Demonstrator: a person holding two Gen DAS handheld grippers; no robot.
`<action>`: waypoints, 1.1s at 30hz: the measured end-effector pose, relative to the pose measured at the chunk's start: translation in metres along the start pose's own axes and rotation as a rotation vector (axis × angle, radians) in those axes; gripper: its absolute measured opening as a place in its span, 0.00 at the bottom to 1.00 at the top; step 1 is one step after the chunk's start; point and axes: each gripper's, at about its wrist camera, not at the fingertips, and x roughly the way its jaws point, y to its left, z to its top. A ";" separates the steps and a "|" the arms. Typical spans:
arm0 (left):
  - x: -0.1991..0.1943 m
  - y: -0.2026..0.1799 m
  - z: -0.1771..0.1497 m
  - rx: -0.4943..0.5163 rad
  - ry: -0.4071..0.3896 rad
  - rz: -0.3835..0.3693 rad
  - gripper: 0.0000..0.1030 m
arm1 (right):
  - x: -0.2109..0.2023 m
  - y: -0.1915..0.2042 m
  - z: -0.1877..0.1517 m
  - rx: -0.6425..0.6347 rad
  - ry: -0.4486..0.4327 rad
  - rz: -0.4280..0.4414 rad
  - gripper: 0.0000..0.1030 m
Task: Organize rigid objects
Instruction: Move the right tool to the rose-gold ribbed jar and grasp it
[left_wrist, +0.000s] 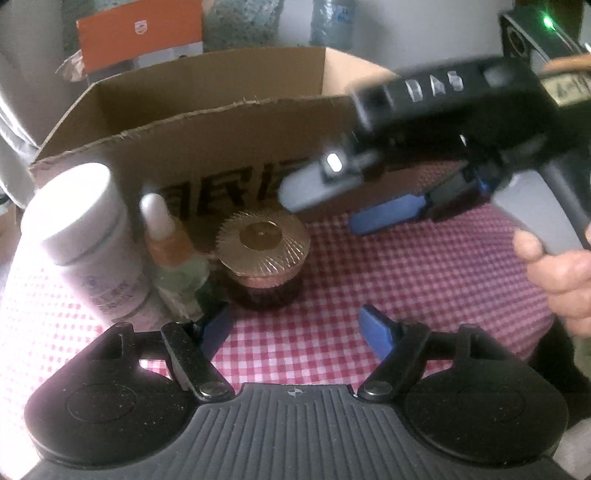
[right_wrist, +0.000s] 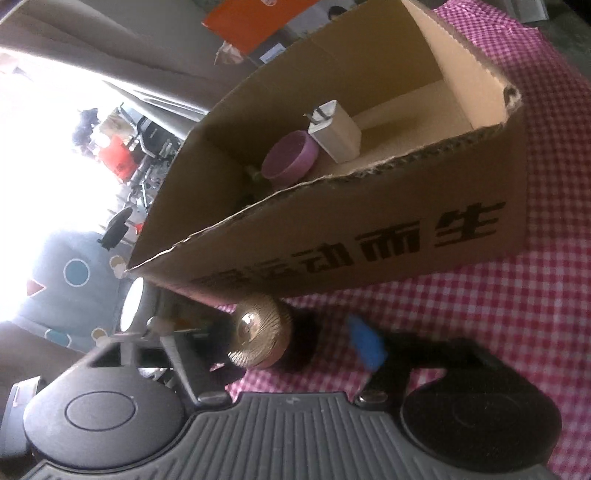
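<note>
Left claw (left_wrist: 295, 328) agape, right claw (left_wrist: 332, 199) tilted

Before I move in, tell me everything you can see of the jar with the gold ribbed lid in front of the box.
The jar is small, with a dark amber-brown body that looks like glass and a wide gold lid with fine radial ribs around a smooth centre disc. The lid is on. It stands upright on the red checked cloth, close in front of the cardboard box, beside a dropper bottle. Whether it touches either is unclear. No claw holds it.
</note>
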 end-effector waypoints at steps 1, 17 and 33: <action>0.001 -0.001 0.000 0.005 0.000 0.002 0.73 | 0.001 0.000 0.001 -0.007 0.003 0.003 0.78; 0.009 0.005 0.000 0.002 -0.010 -0.023 0.70 | 0.029 0.000 0.005 0.003 0.065 0.065 0.53; -0.015 -0.033 -0.002 0.126 -0.054 -0.132 0.69 | -0.014 -0.015 -0.016 0.021 0.035 0.002 0.53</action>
